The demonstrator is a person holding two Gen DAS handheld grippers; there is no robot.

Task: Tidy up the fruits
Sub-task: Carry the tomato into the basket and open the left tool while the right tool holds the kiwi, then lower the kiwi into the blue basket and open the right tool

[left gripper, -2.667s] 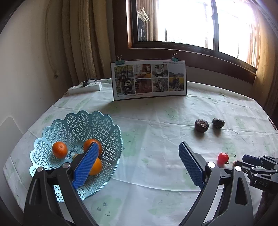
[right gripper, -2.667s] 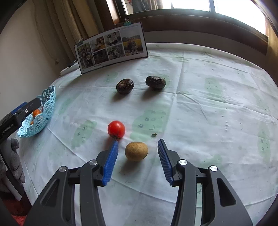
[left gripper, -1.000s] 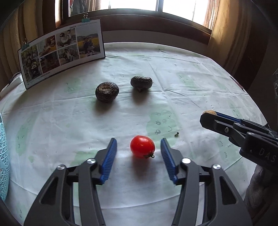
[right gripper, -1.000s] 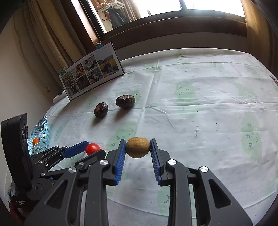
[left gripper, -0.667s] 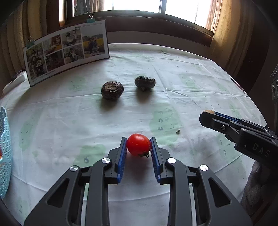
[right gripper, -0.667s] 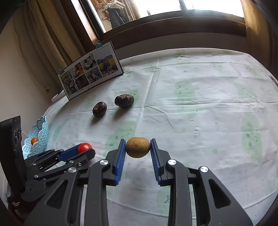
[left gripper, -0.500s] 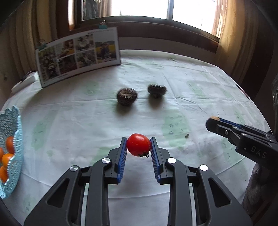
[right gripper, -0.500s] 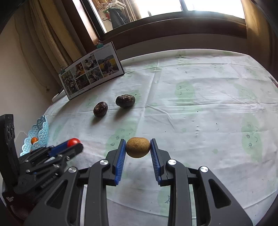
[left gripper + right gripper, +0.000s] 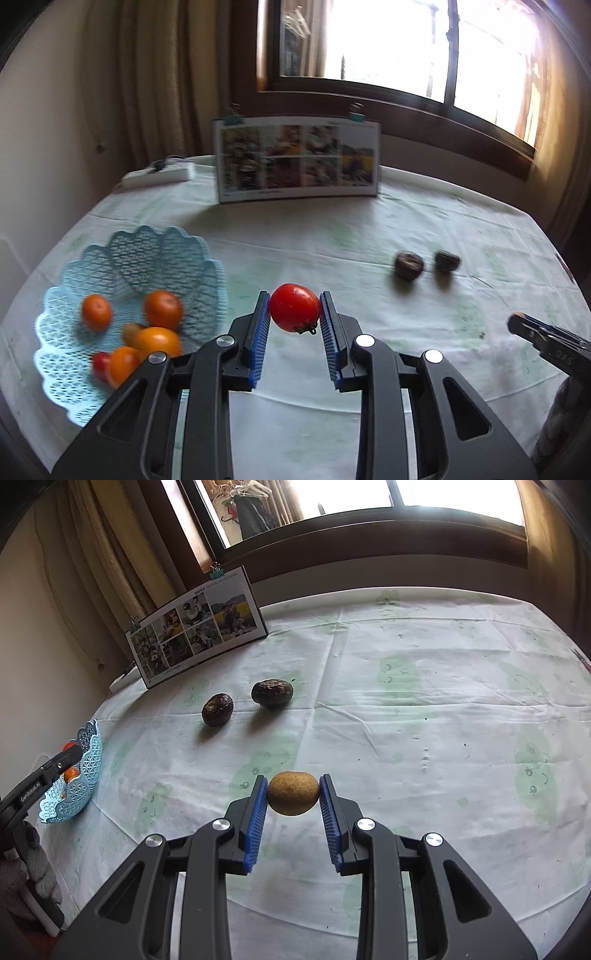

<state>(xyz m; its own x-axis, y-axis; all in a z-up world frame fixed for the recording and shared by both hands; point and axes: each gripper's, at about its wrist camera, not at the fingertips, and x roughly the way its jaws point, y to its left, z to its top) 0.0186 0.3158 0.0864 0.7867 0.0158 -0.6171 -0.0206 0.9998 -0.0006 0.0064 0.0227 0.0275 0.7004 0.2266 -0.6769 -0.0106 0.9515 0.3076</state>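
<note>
My left gripper [image 9: 294, 308] is shut on a red tomato [image 9: 294, 307], held above the cloth just right of the light-blue lattice basket [image 9: 184, 254]. The basket holds several oranges [image 9: 162, 309], a small brown fruit and something red. My right gripper [image 9: 293, 794] is shut on a brown-yellow kiwi [image 9: 293, 793], held over the tablecloth. Two dark wrinkled fruits [image 9: 217, 709] [image 9: 272, 693] lie further back on the table; in the left wrist view the same two dark fruits [image 9: 409, 264] sit at the right. The basket [image 9: 75, 788] shows at the far left of the right wrist view.
A photo board [image 9: 297, 162] stands clipped upright at the back of the round table [image 9: 424, 709], with a white power strip [image 9: 157, 175] to its left. Curtains and a window lie behind. A gloved hand [image 9: 31, 871] holds the left gripper's handle.
The left gripper shut on the tomato, lifted it and swung left toward the basket. The right gripper shut on the kiwi and has held it nearly still.
</note>
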